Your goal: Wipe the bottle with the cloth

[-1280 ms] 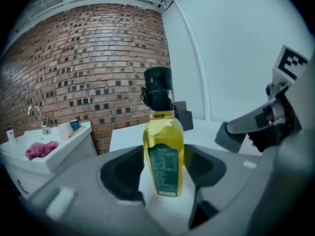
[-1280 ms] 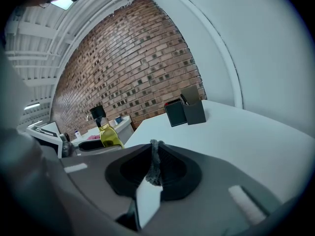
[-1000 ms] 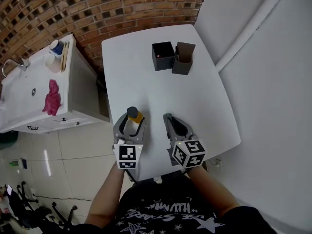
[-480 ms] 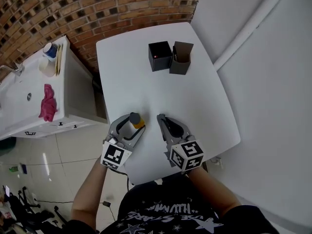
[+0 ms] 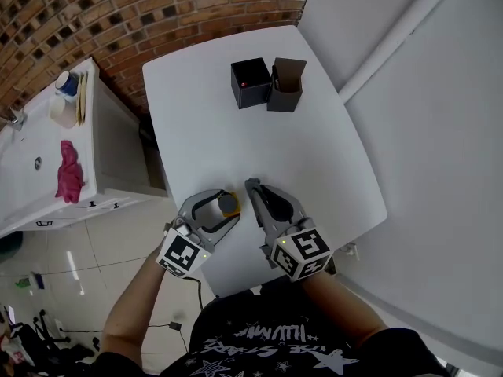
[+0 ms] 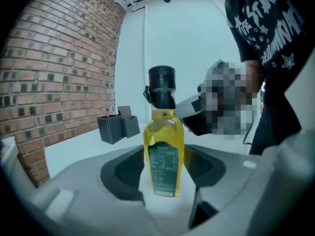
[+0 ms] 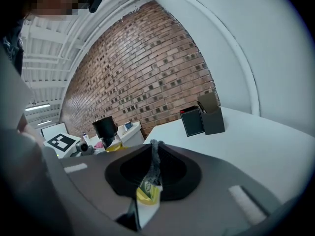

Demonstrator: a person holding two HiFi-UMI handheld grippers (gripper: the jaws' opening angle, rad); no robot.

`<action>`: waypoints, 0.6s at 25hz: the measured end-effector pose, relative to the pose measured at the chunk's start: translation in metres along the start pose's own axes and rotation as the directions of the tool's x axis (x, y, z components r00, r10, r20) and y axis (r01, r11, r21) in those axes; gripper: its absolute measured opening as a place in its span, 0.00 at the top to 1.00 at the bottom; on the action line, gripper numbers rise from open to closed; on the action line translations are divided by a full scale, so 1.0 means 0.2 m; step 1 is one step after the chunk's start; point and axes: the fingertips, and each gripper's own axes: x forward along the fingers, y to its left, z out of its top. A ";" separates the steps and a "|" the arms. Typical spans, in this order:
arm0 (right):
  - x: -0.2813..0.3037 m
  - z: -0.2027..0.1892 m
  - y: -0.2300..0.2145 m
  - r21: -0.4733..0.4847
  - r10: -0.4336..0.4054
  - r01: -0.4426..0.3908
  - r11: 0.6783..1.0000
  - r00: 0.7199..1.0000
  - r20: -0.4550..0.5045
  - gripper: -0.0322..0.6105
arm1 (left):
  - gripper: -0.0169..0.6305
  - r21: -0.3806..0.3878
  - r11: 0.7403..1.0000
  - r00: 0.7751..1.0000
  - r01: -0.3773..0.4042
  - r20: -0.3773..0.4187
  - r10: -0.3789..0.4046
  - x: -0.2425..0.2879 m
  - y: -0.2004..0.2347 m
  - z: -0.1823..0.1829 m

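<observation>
White tabletop, seen from above, set against a brick wall. Bottle: yellow contents, black cap, dark label; it sits near the tabletop's near edge, between the jaws of the left hand-held gripper, which is clenched on its sides. Right hand-held gripper: just beside the left one, jaws together, grasping a thin grey fold of cloth with a yellow-and-white tag below it. Far end of the tabletop: black box and open dark holder, touching side by side. Side counter at left: pink rag.
</observation>
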 end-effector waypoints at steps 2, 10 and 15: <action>0.00 0.01 0.01 -0.005 0.000 0.000 1.000 1.000 0.006 0.89 | 0.55 0.008 0.999 0.999 -0.031 -0.013 0.032 0.01 0.01 -0.01; -0.03 0.09 0.05 0.018 0.030 -0.031 0.999 0.999 0.042 0.89 | 0.43 -0.006 0.985 0.985 -0.171 -0.031 0.170 -0.11 0.08 -0.01; -0.03 0.09 0.10 0.056 0.079 -0.081 0.995 0.996 0.037 0.89 | 0.43 -0.096 0.945 0.950 -0.312 -0.040 0.310 -0.26 0.06 -0.05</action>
